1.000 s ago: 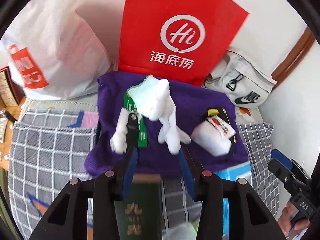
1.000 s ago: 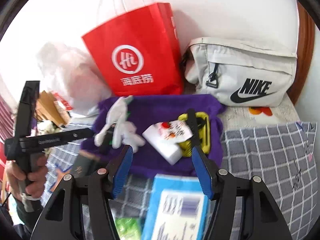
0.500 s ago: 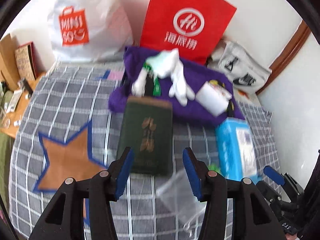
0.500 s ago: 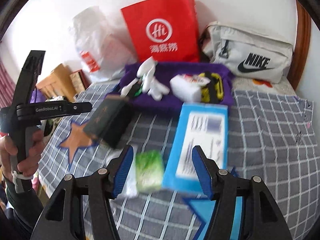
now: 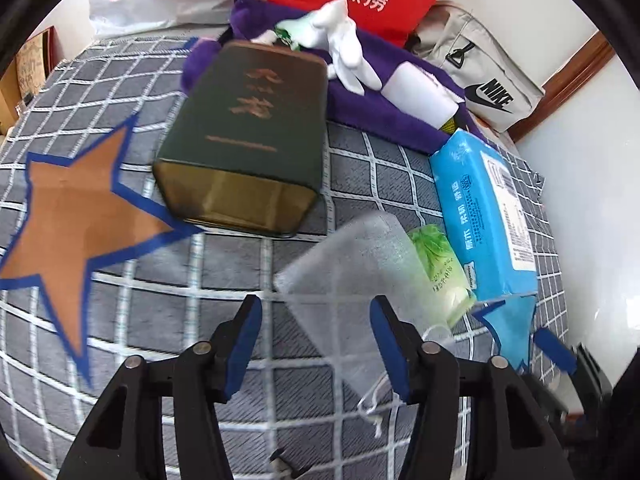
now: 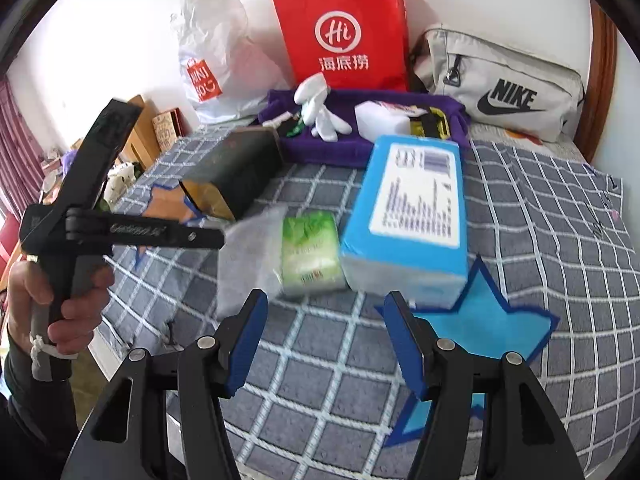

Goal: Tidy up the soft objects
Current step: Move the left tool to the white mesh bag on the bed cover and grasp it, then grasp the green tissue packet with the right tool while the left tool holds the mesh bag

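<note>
Hovering over a grey checked bedspread, the left gripper has its blue-padded jaws spread, having just been opening, with a translucent drawstring pouch lying on the cover between and beyond them, no pad pressing on it. The right gripper is likewise spread over bare cover, pinching nothing; a hand grips the other tool's handle at the frame's left. Just beside the pouch lies a small green tissue pack, touching a larger blue pack printed with Chinese characters and a barcode label. A dark green box with gold Chinese lettering, too blurred to read, rests near the middle of the bedspread, its far end against a purple cloth at the far edge. On that cloth sit white gloves, a white block and a yellow-and-black item, partly hidden. Against the wall behind stand a red paper bag marked "Hi" above three white Chinese characters, a white plastic bag with a red panel whose lettering is partly hidden, and a pale grey pouch bag printed "NIKE" with the swoosh. An orange star edged in blue and a light blue star are printed on the cover.
</note>
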Demonstrator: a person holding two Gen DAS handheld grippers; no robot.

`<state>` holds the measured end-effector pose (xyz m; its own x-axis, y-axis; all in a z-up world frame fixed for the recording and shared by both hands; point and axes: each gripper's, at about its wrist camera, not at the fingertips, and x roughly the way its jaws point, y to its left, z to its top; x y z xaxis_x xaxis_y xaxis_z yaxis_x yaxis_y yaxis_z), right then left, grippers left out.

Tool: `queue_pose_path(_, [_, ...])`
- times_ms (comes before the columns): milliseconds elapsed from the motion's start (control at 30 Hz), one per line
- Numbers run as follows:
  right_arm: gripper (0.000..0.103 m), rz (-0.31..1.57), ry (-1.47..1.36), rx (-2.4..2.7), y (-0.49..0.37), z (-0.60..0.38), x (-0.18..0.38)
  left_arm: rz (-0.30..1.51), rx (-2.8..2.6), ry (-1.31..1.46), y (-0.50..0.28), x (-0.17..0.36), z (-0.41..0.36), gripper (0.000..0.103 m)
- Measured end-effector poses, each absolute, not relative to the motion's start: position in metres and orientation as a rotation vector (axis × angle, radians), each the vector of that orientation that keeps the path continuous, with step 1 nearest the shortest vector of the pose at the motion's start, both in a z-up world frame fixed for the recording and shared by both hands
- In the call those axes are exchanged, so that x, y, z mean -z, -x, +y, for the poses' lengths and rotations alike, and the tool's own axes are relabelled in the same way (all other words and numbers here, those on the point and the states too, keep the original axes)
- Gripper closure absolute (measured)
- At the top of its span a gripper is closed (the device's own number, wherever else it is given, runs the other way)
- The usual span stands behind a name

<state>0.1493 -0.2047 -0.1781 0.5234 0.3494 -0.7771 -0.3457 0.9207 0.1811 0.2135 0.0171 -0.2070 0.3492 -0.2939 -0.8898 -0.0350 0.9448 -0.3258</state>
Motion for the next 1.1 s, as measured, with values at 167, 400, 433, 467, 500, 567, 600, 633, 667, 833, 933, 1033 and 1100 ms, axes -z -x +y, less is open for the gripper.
queue_pose_path(167, [0.042,0.946,-0.062,-0.429,-0.146,-0.222,0.188,1.206,0.201,0.381,-0.22,0.215,0.003,0.033])
queue_pose_path(400, [0.042,0.961,-0.064,-0.407,-0.151,-0.226,0.2,1.196,0.175,0.37,-0.227,0.218,-0.012,0.017])
queue_pose_path(433, [0.042,0.964,-0.067,-0.412,-0.151,-0.226,0.201,1.193,0.159,0.349,-0.228,0.218,-0.015,0.017])
queue_pose_path(467, [0.042,0.967,-0.072,-0.416,-0.152,-0.225,0.203,1.188,0.15,0.342,-0.229,0.218,-0.016,0.018])
queue_pose_path(500, [0.042,0.971,-0.073,-0.419,-0.152,-0.225,0.204,1.178,0.138,0.337,-0.229,0.217,-0.017,0.019])
queue_pose_path(567, [0.042,0.976,-0.067,-0.417,-0.152,-0.224,0.206,1.166,0.109,0.304,-0.23,0.218,-0.021,0.021])
queue_pose_path(600, [0.042,0.977,-0.064,-0.414,-0.152,-0.223,0.206,1.16,0.091,0.276,-0.23,0.217,-0.024,0.022])
queue_pose_path(633, [0.042,0.977,-0.065,-0.413,-0.152,-0.222,0.206,1.155,0.078,0.255,-0.229,0.217,-0.025,0.031])
queue_pose_path(667, [0.042,0.977,-0.069,-0.419,-0.152,-0.222,0.206,1.145,0.052,0.227,-0.228,0.216,-0.026,0.041])
queue_pose_path(833, [0.042,0.965,-0.082,-0.439,-0.153,-0.215,0.203,1.147,0.027,0.233,-0.228,0.215,-0.008,0.083])
queue_pose_path(933, [0.042,0.961,-0.078,-0.454,-0.155,-0.207,0.204,1.161,0.049,0.263,-0.226,0.216,0.004,0.092])
queue_pose_path(1033, [0.042,0.953,-0.048,-0.453,-0.16,-0.196,0.205,1.173,0.043,0.237,-0.218,0.215,0.013,0.093])
queue_pose_path(1100, [0.042,0.942,-0.029,-0.443,-0.162,-0.188,0.206,1.17,0.027,0.198,-0.21,0.212,0.017,0.093])
